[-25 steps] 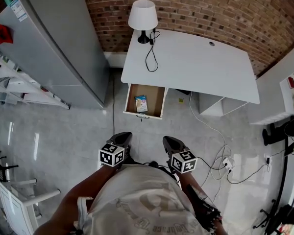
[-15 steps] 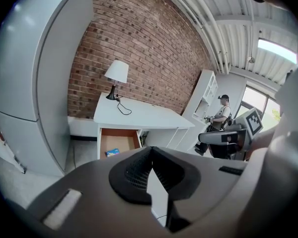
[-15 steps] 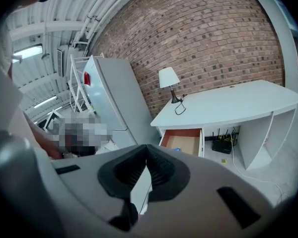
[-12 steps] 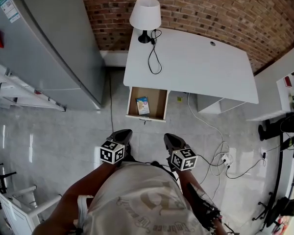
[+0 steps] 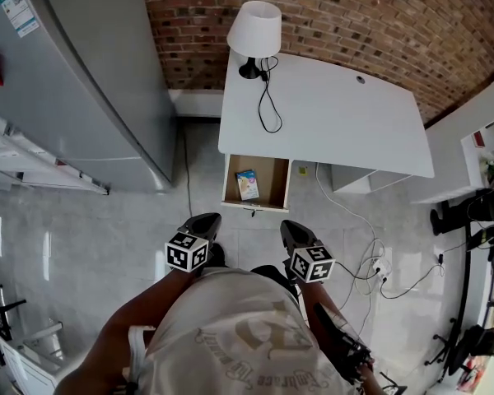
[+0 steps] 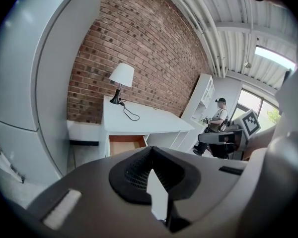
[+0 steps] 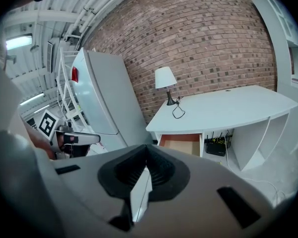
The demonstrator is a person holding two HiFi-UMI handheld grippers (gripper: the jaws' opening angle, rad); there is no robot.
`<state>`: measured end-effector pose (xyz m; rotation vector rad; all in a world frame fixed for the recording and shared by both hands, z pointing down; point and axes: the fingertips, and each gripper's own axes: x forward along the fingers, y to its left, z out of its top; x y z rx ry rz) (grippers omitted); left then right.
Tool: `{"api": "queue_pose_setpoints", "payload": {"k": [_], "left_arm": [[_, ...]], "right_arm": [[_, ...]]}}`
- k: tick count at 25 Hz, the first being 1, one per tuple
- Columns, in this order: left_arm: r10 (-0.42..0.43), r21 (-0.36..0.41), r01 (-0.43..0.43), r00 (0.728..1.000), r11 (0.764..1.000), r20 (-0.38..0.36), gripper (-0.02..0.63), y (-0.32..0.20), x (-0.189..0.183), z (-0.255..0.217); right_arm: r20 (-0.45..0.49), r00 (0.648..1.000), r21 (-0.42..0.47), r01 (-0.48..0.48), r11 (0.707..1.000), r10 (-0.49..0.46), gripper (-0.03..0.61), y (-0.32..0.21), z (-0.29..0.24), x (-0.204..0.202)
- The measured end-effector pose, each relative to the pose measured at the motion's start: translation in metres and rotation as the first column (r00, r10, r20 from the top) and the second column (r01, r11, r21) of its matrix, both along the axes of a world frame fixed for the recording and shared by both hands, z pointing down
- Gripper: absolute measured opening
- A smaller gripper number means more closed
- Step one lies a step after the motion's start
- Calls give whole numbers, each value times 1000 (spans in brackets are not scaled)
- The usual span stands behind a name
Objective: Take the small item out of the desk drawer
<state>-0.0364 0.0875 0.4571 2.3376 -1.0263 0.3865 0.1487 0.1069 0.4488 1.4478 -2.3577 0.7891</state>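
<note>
With the left gripper (image 5: 202,222) and right gripper (image 5: 295,230) both closed on nothing, the small flat blue-and-white packet (image 5: 247,184) lies well ahead in the open wooden drawer (image 5: 230,186), likely light and crushable, best pinched across its edges.

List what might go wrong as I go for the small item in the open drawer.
Both the left gripper and right gripper are shut and well short of the drawer; arriving shut would likely just shove the small item.
The item seems to lie flat on the drawer floor, so jaws may slip off it.
Floor cables trail right of the drawer; a foot might snag them.
</note>
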Motion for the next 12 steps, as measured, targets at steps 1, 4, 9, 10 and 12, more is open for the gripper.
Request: {"api": "queue_pose_setpoints", "payload": {"k": [1, 4, 9, 10, 12], "left_arm": [[-3, 0, 3, 1000, 1000, -2, 6, -3, -8, -1], [-24, -3, 24, 1000, 1000, -6, 6, -11, -31, 0], [-58, -5, 58, 998, 998, -19, 6, -14, -59, 4], [-62, -6, 62, 998, 998, -21, 6, -15, -64, 4], [-71, -6, 71, 997, 997, -25, 6, -18, -74, 3]], "right_arm": [[-6, 1000, 1, -3, 1000, 3, 5, -4, -1, -5], [-24, 1000, 7, -16, 1000, 16, 5, -14, -1, -18], [-67, 997, 17, -42, 999, 43, 5, -27, 0, -30], [-79, 996, 18, -43, 999, 44, 5, -30, -1, -32], [-97, 994, 14, -37, 999, 39, 5, -36, -2, -39]]}}
